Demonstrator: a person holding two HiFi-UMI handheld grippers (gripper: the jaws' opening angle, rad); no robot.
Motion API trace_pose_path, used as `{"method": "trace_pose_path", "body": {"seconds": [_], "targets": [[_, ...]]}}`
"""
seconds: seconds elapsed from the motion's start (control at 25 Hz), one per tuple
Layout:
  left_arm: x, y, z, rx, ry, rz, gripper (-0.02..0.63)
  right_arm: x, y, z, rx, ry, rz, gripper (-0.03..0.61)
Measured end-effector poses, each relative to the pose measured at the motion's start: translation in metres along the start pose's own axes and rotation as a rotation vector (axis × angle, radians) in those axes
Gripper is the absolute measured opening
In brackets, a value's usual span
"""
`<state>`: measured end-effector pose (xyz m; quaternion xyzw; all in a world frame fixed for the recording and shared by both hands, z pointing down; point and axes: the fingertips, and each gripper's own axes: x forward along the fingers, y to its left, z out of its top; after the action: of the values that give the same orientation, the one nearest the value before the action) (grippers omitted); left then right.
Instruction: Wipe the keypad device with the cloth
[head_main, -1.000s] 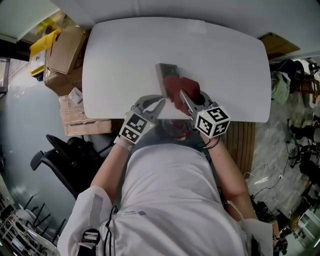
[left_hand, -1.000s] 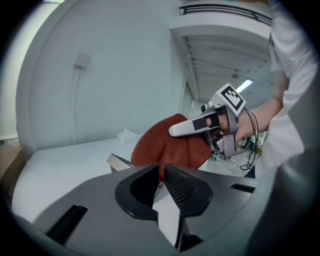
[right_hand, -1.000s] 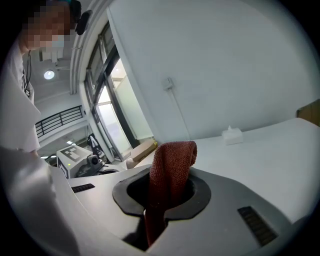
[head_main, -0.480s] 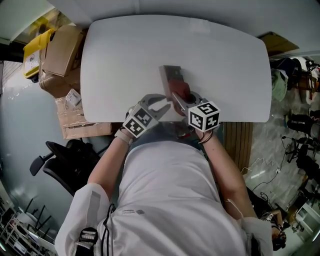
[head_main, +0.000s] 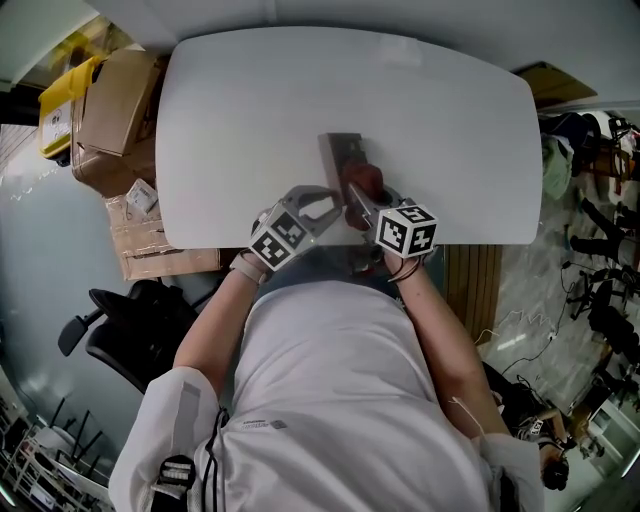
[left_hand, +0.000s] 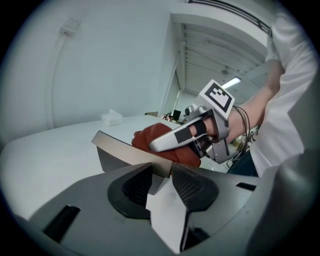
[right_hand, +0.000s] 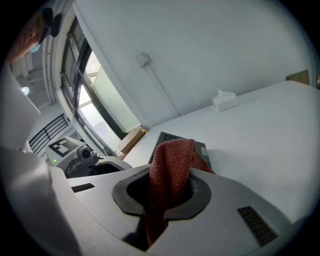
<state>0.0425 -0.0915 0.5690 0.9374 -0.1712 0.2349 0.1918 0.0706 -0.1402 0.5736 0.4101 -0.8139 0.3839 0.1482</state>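
The grey keypad device (head_main: 340, 152) lies near the front edge of the white table (head_main: 250, 100). My left gripper (head_main: 328, 207) grips the device's near corner, and the left gripper view shows that corner of the device (left_hand: 120, 150) pinched between the pads of the left gripper (left_hand: 161, 172). A red cloth (head_main: 362, 180) rests bunched on the device's near end. My right gripper (head_main: 356, 196) is shut on it. In the right gripper view the cloth (right_hand: 172, 155) rises out of the right gripper (right_hand: 169, 181), hiding part of the keypad (right_hand: 169, 136).
Cardboard boxes (head_main: 125, 95) and a yellow item (head_main: 60, 105) sit on the floor left of the table. A black office chair (head_main: 120, 310) stands at the near left. A white tissue box (right_hand: 224, 100) sits at the table's far side. The person's torso is right behind both grippers.
The right gripper has drawn the cloth nearer and leftward along the device. The left gripper has shifted right and taken hold of the device's near corner.
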Motion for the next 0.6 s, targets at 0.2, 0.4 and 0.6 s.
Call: {"method": "trace_pose_path", "body": {"seconds": [0.2,0.4,0.6], "targets": [[0.001,0.001,0.001,-0.004,-0.001,-0.005,0.115,0.001,-0.021,-0.004,0.027,0.004,-0.041,0.054],[0.000,0.001,-0.001,-0.014,0.008,-0.004,0.115,0.004,-0.042,-0.010,0.038,0.005,-0.096,0.054],[0.001,0.001,-0.001,-0.020,0.021,-0.004,0.115,0.006,-0.055,-0.012,0.044,0.013,-0.124,0.054]]}}
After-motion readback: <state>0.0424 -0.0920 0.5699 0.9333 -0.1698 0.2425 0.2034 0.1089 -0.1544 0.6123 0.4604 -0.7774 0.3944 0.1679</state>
